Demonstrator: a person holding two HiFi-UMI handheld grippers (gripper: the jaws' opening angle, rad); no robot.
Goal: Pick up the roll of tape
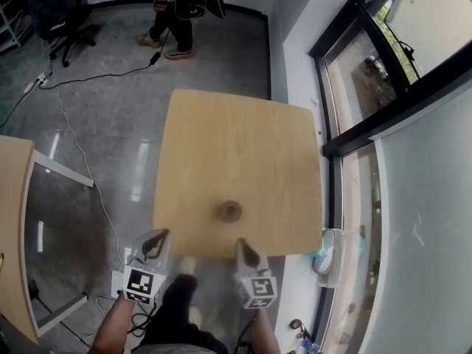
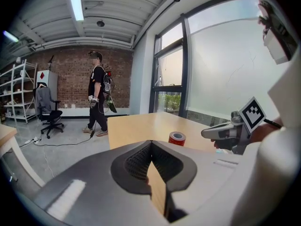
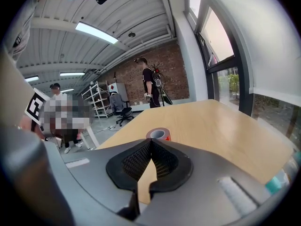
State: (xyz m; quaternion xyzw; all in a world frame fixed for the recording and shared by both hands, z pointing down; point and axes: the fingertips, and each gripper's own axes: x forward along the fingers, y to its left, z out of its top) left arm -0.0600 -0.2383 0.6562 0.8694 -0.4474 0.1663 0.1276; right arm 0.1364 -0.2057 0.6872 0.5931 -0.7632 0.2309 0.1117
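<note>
The roll of tape [image 1: 231, 211] lies flat on the light wooden table [image 1: 243, 146], near its front edge; it has a red side and a grey core. Both grippers are held just short of that edge, with nothing in them. My left gripper [image 1: 158, 235] is to the tape's left and my right gripper [image 1: 241, 243] is just in front of it. In the left gripper view the jaws [image 2: 151, 143] meet at the tips, and the tape [image 2: 177, 138] sits ahead and to the right, with the right gripper [image 2: 230, 132] beyond it. In the right gripper view the shut jaws [image 3: 151, 142] point at the tape [image 3: 158, 134], which stands straight ahead.
A person [image 1: 173, 17] stands on the floor beyond the table, near an office chair [image 1: 66, 21]. Cables [image 1: 81, 161] run over the floor to the left. A second table [image 1: 11, 220] is at the left edge. A glass wall [image 1: 398, 198] lines the right side, with a white object [image 1: 328, 251] at its foot.
</note>
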